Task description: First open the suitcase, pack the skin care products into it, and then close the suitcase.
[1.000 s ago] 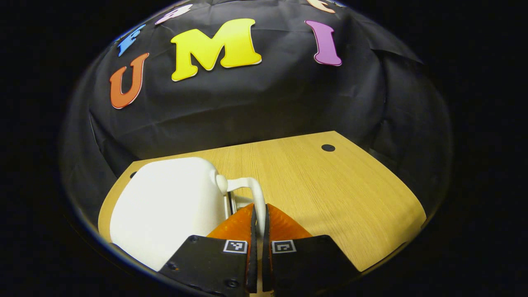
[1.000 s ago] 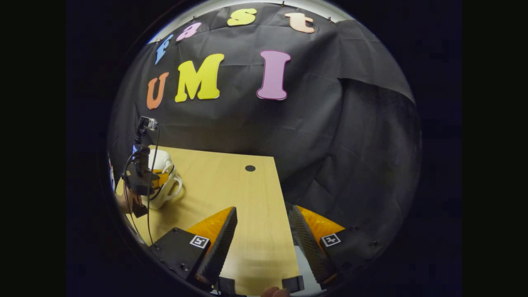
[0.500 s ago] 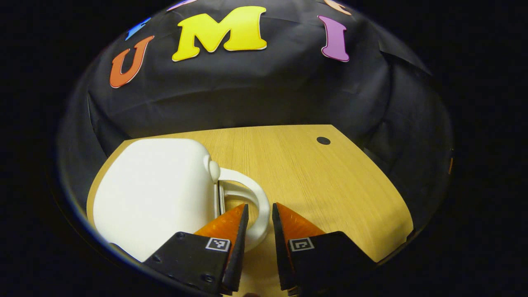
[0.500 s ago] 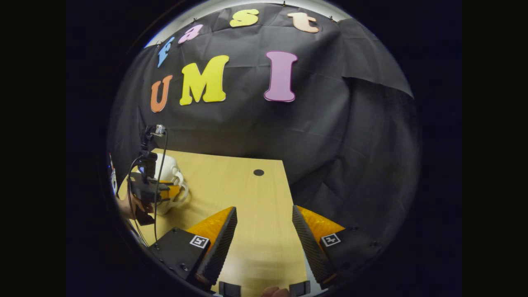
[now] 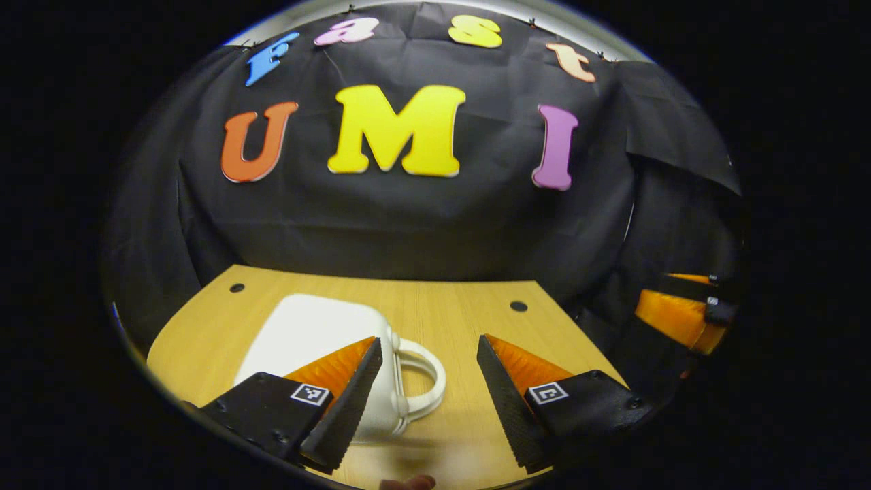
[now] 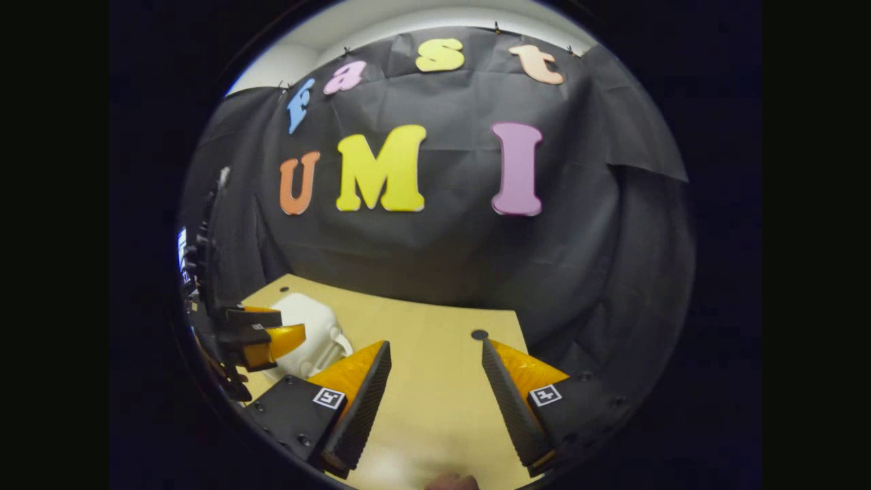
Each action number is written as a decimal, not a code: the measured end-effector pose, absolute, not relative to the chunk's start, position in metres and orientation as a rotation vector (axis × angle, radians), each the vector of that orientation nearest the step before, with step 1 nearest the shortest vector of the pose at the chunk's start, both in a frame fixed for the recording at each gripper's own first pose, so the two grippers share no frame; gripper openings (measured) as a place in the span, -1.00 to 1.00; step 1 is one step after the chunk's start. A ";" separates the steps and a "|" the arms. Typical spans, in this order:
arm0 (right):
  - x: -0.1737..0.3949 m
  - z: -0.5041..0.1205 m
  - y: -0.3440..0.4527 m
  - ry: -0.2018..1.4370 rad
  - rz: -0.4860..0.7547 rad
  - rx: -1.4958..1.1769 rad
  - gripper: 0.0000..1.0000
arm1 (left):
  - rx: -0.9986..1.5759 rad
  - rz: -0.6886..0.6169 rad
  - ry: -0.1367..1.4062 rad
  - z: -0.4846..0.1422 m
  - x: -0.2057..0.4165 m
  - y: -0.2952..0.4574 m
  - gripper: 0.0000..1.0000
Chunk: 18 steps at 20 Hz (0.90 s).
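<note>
A small white suitcase [image 5: 309, 337] lies shut and flat on the wooden table [image 5: 463, 320], its looped handle [image 5: 425, 381] pointing toward the table's middle. My left gripper [image 5: 427, 391] is open above the handle, nothing between its orange fingers [image 5: 337, 367]. In the right gripper view the suitcase [image 6: 309, 330] lies at the far left, partly behind the left gripper [image 6: 269, 337]. My right gripper [image 6: 435, 391] stands open over bare table to the suitcase's right. In the left gripper view the right gripper [image 5: 680, 316] sits at the right edge.
The table [image 6: 435, 354] has small round black holes [image 5: 518, 306] near its back edge. The black cloth wall hangs close behind the table. A fingertip [image 5: 408, 483] shows at the bottom of the left gripper view.
My left gripper, shut on the suitcase handle a second ago, has opened wide, let go and drawn back and up. The right gripper has tilted up and stayed open.
</note>
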State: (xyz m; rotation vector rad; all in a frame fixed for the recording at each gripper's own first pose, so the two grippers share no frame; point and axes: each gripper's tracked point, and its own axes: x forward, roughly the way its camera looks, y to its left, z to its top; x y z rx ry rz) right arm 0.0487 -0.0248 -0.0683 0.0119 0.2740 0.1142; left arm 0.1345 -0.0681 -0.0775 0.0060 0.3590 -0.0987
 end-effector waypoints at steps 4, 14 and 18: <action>0.059 -0.026 0.002 0.176 0.101 0.021 0.59 | -0.017 0.003 0.154 0.008 0.127 -0.021 0.84; 0.049 0.054 0.064 -0.067 0.108 -0.028 0.58 | -0.039 0.093 -0.002 0.071 0.104 0.044 0.95; 0.042 0.055 0.073 -0.080 0.100 -0.034 0.59 | -0.025 0.088 -0.030 0.078 0.099 0.044 0.95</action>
